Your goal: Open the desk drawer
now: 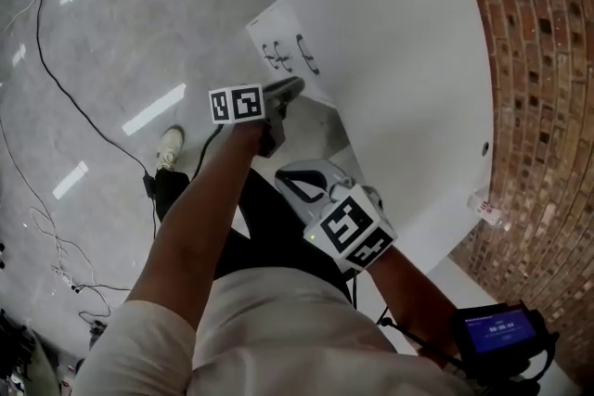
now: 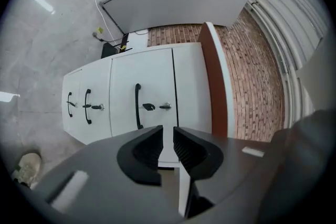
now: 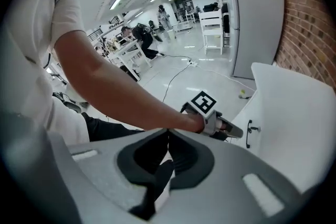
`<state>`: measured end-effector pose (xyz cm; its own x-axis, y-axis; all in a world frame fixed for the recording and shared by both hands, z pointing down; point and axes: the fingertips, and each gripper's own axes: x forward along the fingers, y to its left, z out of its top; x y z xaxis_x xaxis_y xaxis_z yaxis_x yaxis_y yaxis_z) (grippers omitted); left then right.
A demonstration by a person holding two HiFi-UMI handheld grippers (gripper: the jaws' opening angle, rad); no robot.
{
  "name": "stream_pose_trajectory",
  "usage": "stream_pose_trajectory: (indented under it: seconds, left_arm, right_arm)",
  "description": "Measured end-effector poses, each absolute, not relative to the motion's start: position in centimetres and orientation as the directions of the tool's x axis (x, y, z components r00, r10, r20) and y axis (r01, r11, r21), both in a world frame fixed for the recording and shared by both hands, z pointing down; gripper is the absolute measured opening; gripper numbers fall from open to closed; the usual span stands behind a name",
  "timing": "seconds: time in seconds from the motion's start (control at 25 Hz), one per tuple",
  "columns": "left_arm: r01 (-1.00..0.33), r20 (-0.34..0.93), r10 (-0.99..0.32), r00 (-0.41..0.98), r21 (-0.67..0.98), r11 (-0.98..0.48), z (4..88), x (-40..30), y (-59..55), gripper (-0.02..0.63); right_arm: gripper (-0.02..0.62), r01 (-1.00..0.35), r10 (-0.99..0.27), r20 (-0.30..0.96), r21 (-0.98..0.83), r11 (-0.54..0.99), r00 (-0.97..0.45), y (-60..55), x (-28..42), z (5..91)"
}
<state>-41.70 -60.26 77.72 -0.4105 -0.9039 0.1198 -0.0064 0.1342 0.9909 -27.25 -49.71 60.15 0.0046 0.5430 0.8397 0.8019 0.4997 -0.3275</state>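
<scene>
Left gripper (image 2: pixel 168 136) keeps its dark jaws a narrow slit apart with nothing between them, pointing at the front of the desk (image 1: pixel 399 60) and not touching it. The pale grey right gripper (image 3: pixel 168 134) has its jaws pressed together and empty, and it hangs further back from the desk, close to the person's body. Under the desk's smooth white top with its rounded corner, the drawer fronts (image 2: pixel 142 86) all sit flush and closed. Each carries a slim black bow handle (image 2: pixel 137 106), and a small metal lock (image 2: pixel 165 106) sits beside the widest front's handle. Before the desk a glossy grey floor (image 1: pixel 111 42) lies open, crossed by thin black cables (image 1: pixel 56 79). A rough red brick wall (image 1: pixel 548 60) runs along the desk's far edge.
</scene>
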Motion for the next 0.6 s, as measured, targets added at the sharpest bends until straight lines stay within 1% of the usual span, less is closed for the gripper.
stream_pose_trajectory:
  seconds: [0.28, 0.6]
  left_arm:
    - [0.044, 0.168, -0.886, -0.432, 0.985, 0.165, 83.3, -44.0, -62.3, 0.08]
    - [0.062, 0.146, -0.886, -0.441, 0.989, 0.132, 85.6, -45.1, -64.1, 0.083]
  right_arm:
    - [0.003, 0.796, 0.531, 0.846, -0.349, 0.494, 0.041, -51.9, -27.9, 63.0]
    - [0.003, 0.79, 0.536, 0.841, -0.377, 0.483, 0.073, -52.4, -27.8, 65.3]
